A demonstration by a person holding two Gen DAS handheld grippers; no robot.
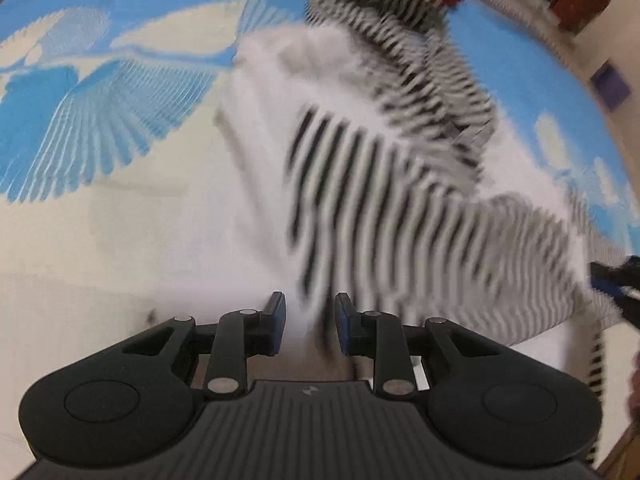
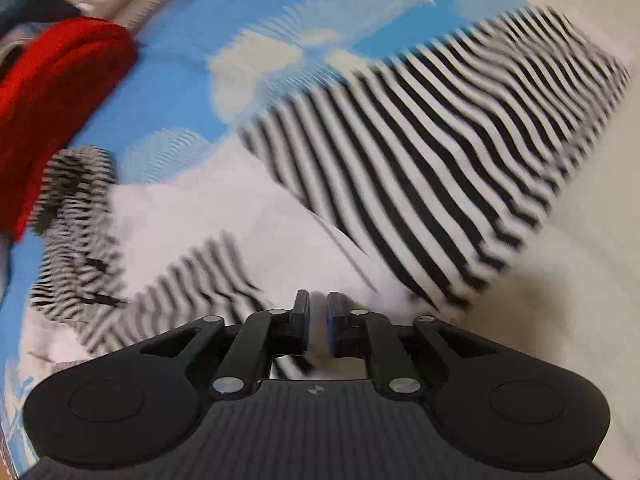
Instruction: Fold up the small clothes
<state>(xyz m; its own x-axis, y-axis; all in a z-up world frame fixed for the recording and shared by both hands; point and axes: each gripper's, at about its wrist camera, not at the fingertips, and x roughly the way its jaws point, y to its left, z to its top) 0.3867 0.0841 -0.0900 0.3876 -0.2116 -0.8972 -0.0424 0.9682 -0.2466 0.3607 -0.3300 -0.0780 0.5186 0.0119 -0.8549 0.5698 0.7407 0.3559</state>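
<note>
Left wrist view: left gripper [image 1: 310, 320] fingers narrowly apart, nothing clamped, above the striped garment [image 1: 384, 184] lying rumpled on the blue-and-cream bedspread [image 1: 100, 112]. Light, limp knit; best pinched at a hem or corner.

Right wrist view: right gripper [image 2: 319, 322] fingers slightly parted over white fabric; striped garment [image 2: 440, 160] spread ahead, red cloth [image 2: 60, 92] beyond.

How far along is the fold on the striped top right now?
Partly done: the striped top lies on the blue and white sheet with one striped part already laid across its white side. In hand: nothing visibly pinched; the left hand-held gripper and right hand-held gripper show gaps over the fabric. Left: the crumpled sleeve near the red garment needs tucking, then final folds.
</note>
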